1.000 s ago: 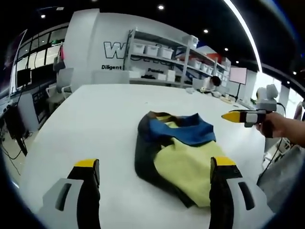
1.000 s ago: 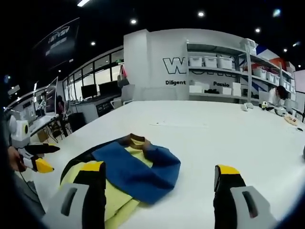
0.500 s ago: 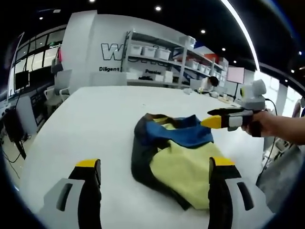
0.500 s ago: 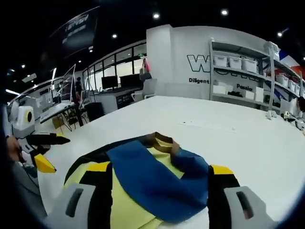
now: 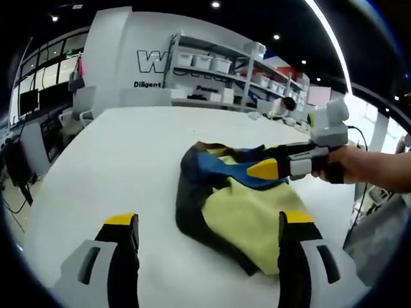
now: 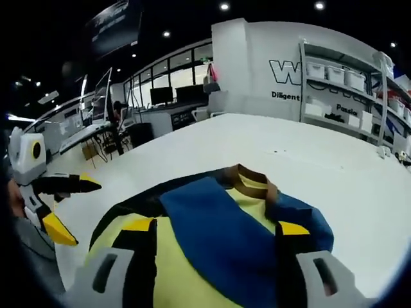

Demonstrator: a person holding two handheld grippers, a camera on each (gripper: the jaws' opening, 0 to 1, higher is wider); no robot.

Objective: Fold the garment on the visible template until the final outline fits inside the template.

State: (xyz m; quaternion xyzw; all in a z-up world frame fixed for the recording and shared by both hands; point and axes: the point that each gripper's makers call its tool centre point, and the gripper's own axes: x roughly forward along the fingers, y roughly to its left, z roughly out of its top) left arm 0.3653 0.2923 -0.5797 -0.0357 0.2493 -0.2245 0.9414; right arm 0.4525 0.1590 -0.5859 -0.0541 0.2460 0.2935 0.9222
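Your right gripper [image 6: 215,228] hovers with jaws apart over the crumpled yellow, blue and black garment [image 5: 241,205] on the white table [image 5: 115,160]. Your left gripper [image 5: 209,221], jaws apart, waits nearby. Next, pinch an edge to begin folding.

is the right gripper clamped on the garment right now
No. In the right gripper view the right gripper has its jaws spread wide, hovering over the blue and yellow garment without pinching any fabric.
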